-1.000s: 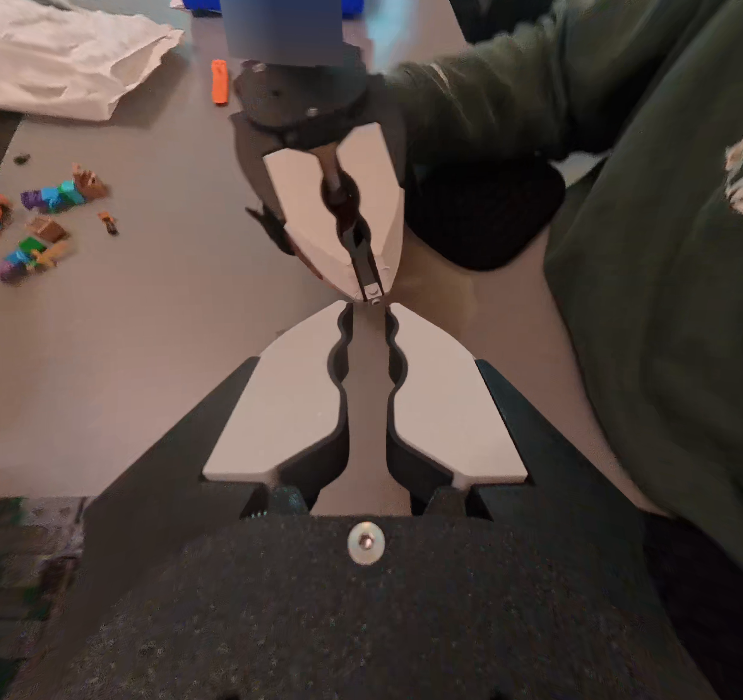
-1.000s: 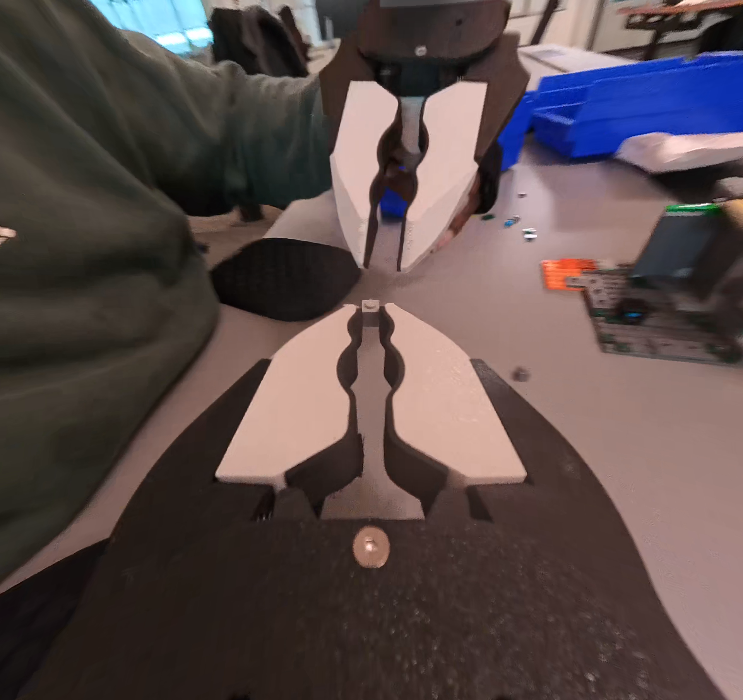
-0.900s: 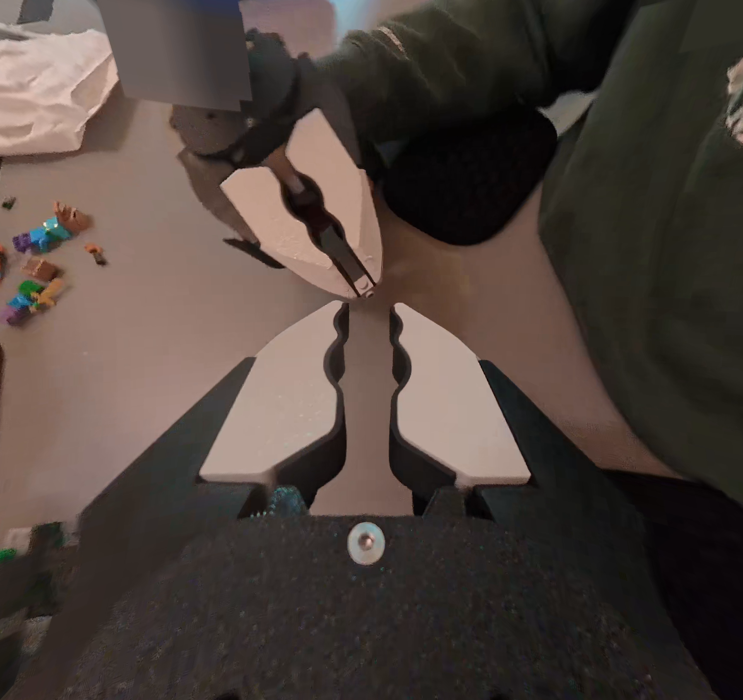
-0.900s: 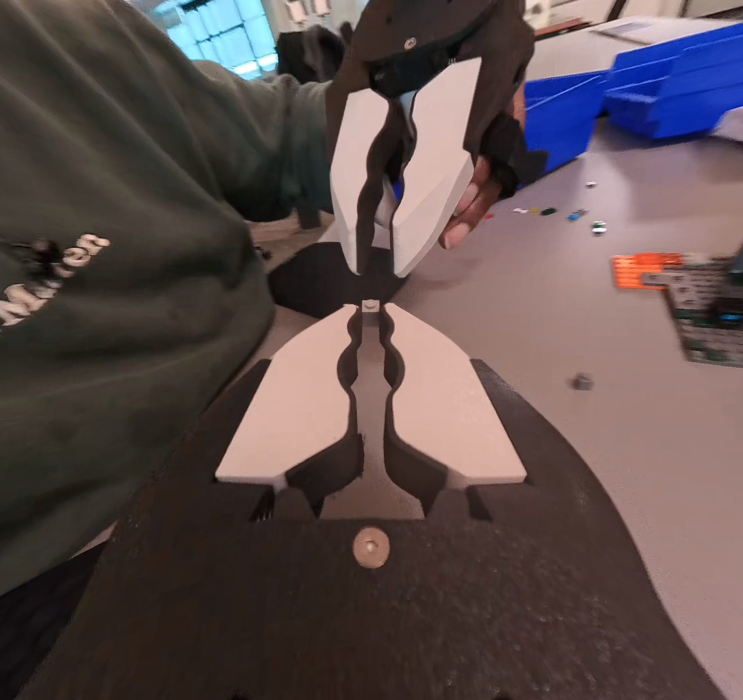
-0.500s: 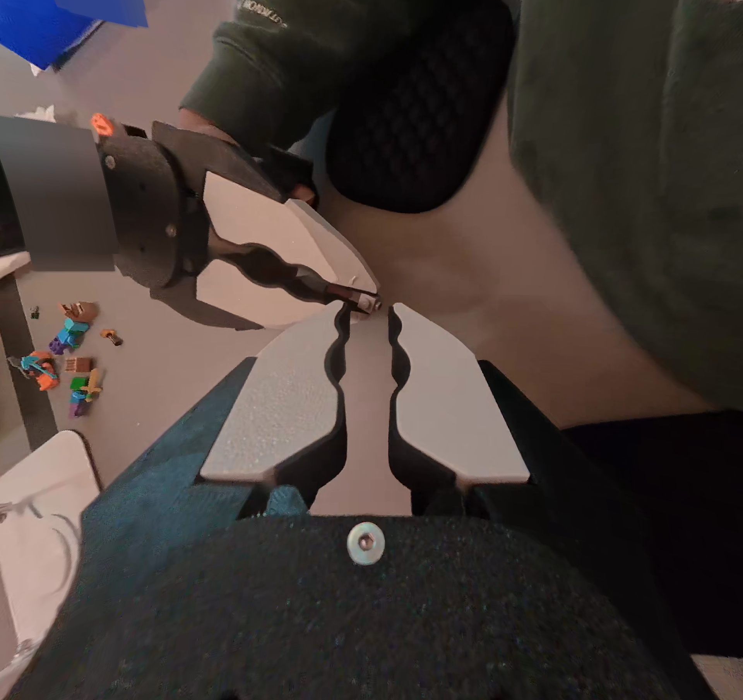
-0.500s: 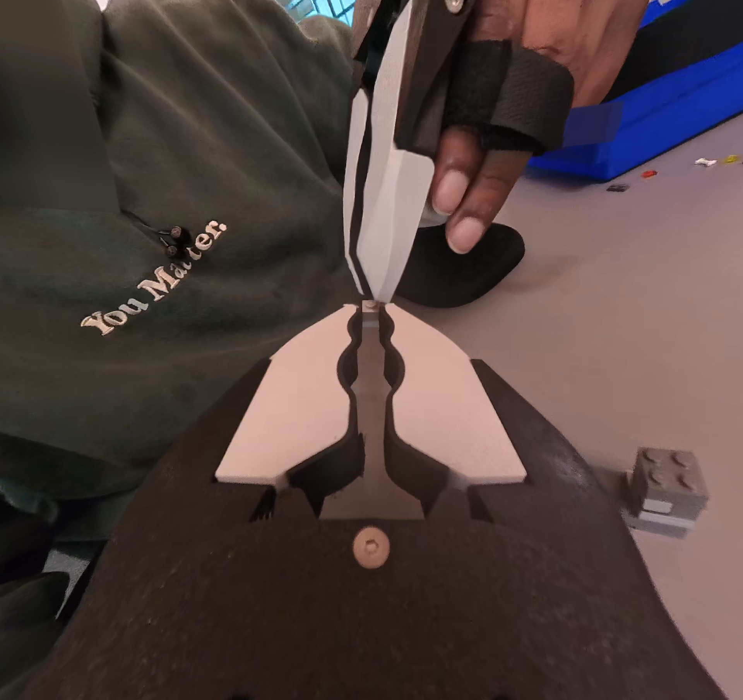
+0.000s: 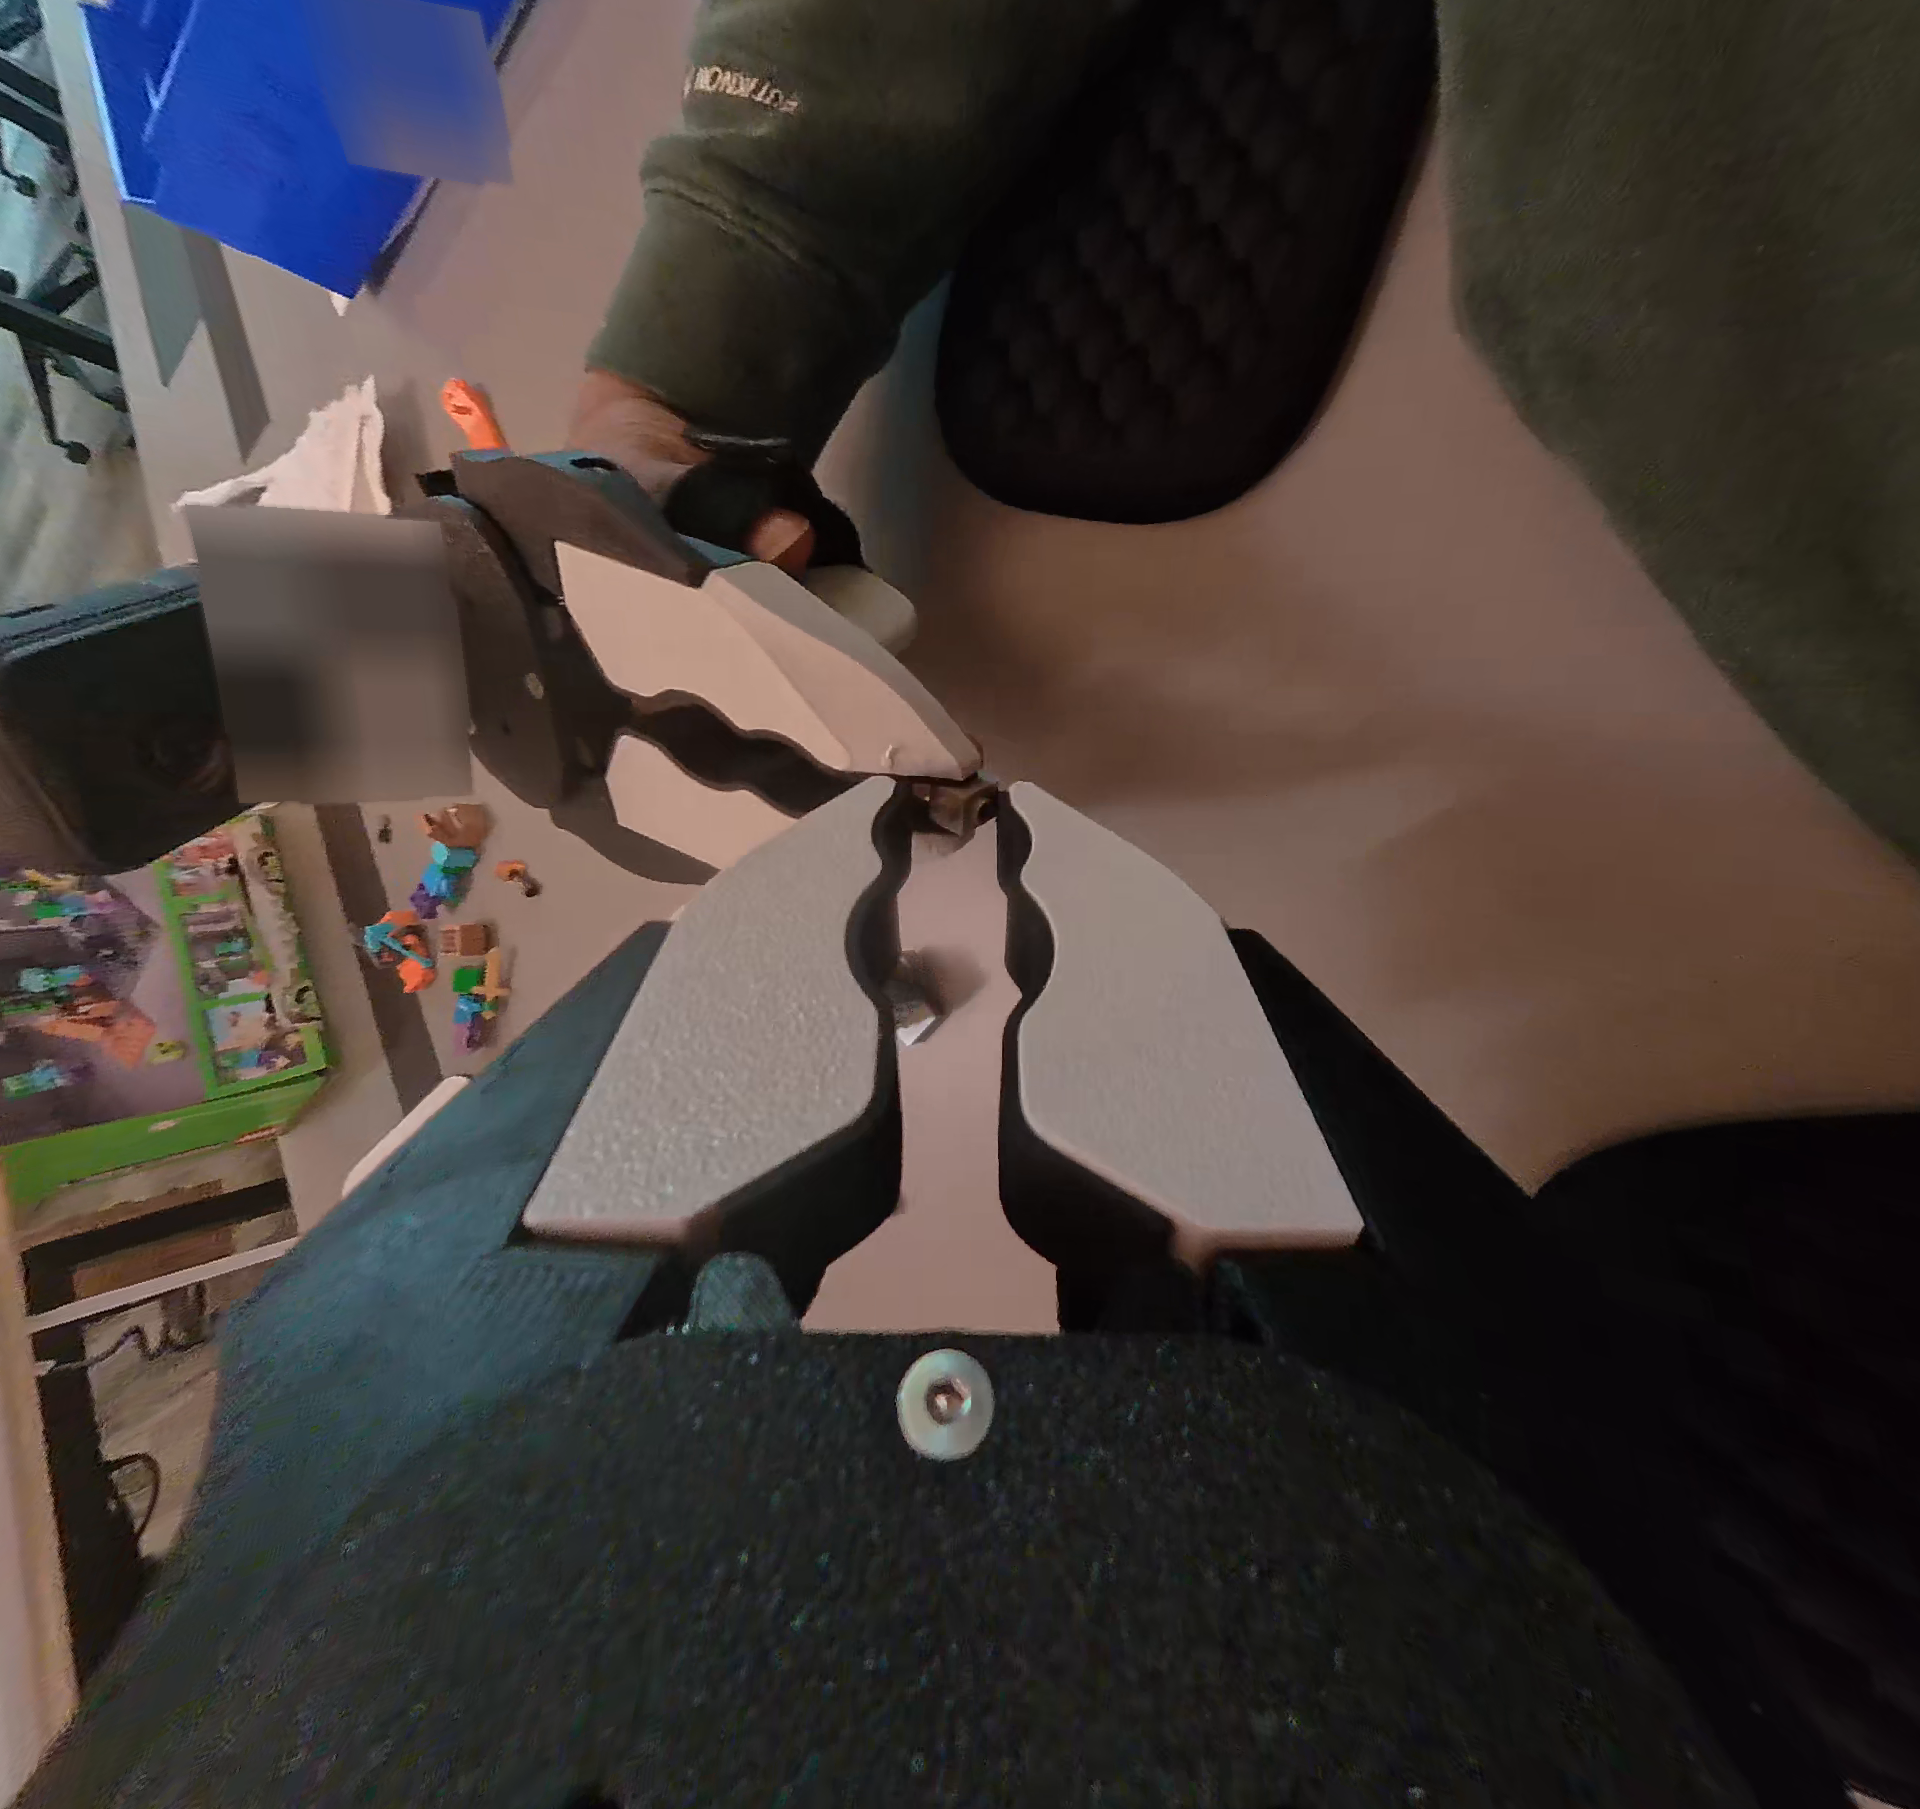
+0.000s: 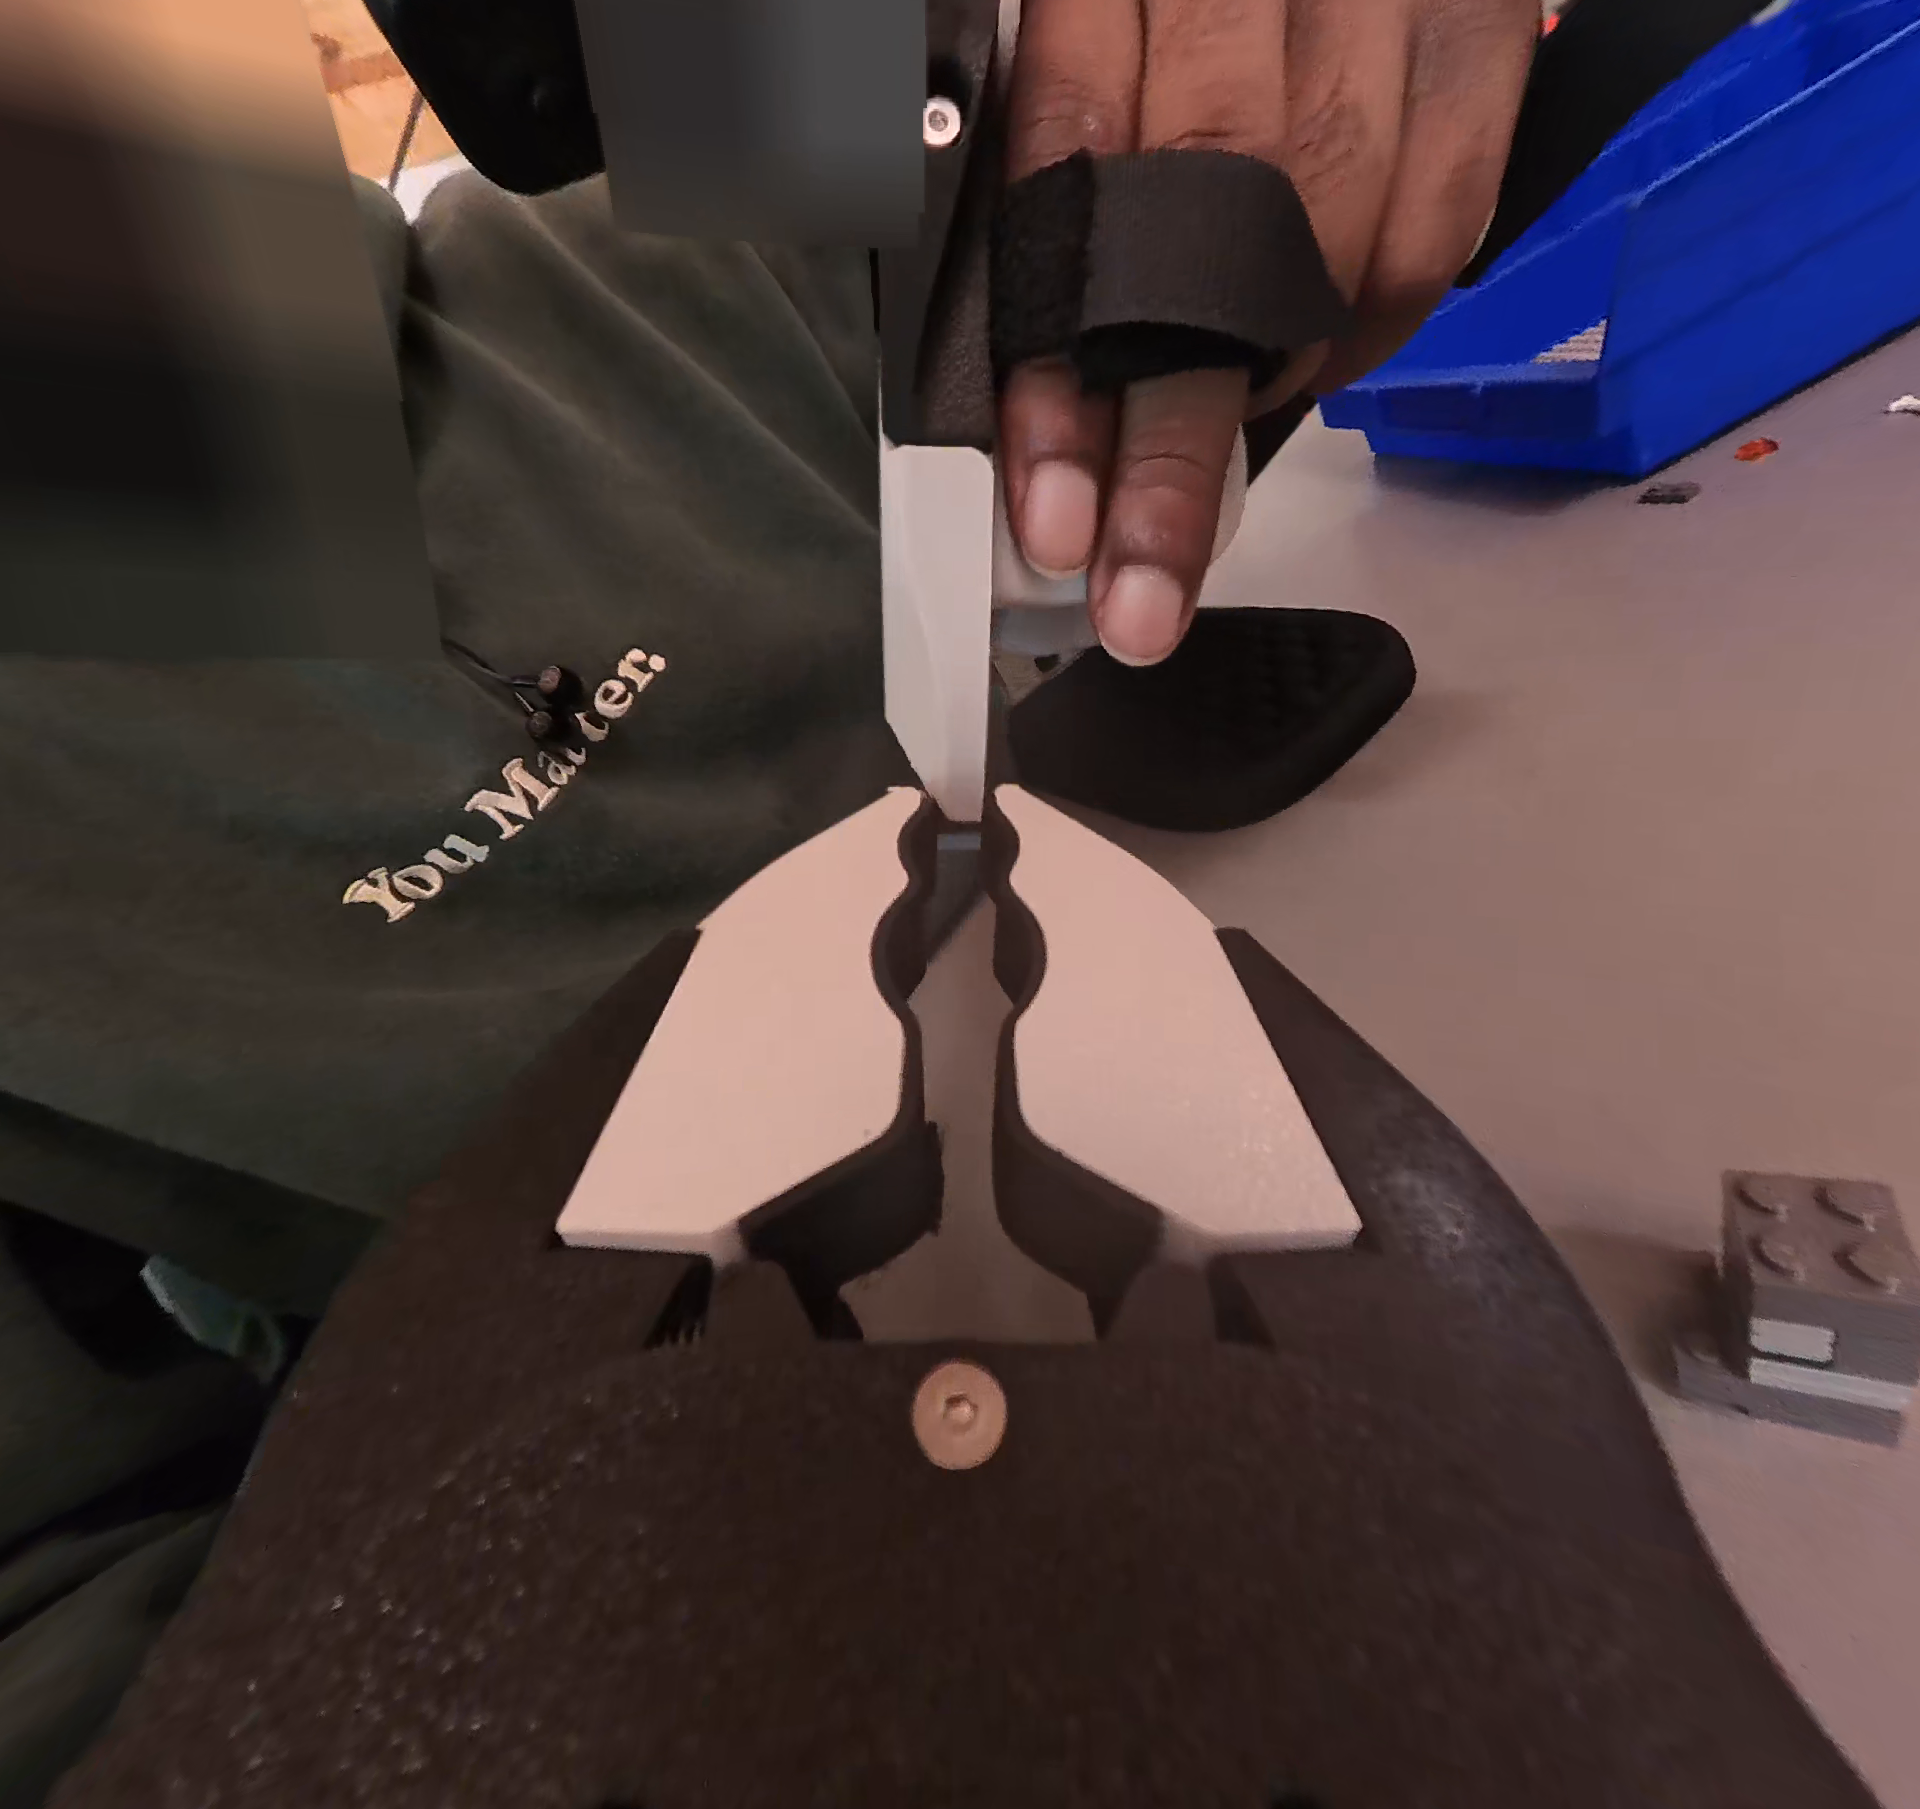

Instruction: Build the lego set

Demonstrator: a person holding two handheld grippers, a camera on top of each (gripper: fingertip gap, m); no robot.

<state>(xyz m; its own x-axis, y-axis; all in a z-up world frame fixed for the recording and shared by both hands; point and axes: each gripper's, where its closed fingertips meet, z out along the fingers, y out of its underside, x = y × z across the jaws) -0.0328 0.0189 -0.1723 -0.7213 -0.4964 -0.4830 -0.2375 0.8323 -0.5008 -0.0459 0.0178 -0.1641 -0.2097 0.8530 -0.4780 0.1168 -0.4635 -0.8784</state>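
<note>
Both tongs meet tip to tip above the grey table (image 8: 1558, 824). Right tongs (image 8: 958, 817) are closed on a small grey lego piece (image 8: 960, 840), pinched at their very tips. Left tongs (image 7: 948, 795) are parted, their tips on either side of that piece (image 7: 961, 803), not clamping it. On the table near the right tongs sits a stacked grey brick block (image 8: 1808, 1302); loose coloured lego figures (image 7: 447, 928) lie beside a green box (image 7: 156, 1001).

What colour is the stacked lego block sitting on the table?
Grey, with lighter grey bands on its side: the stacked lego block, clearest in the right wrist view.
</note>
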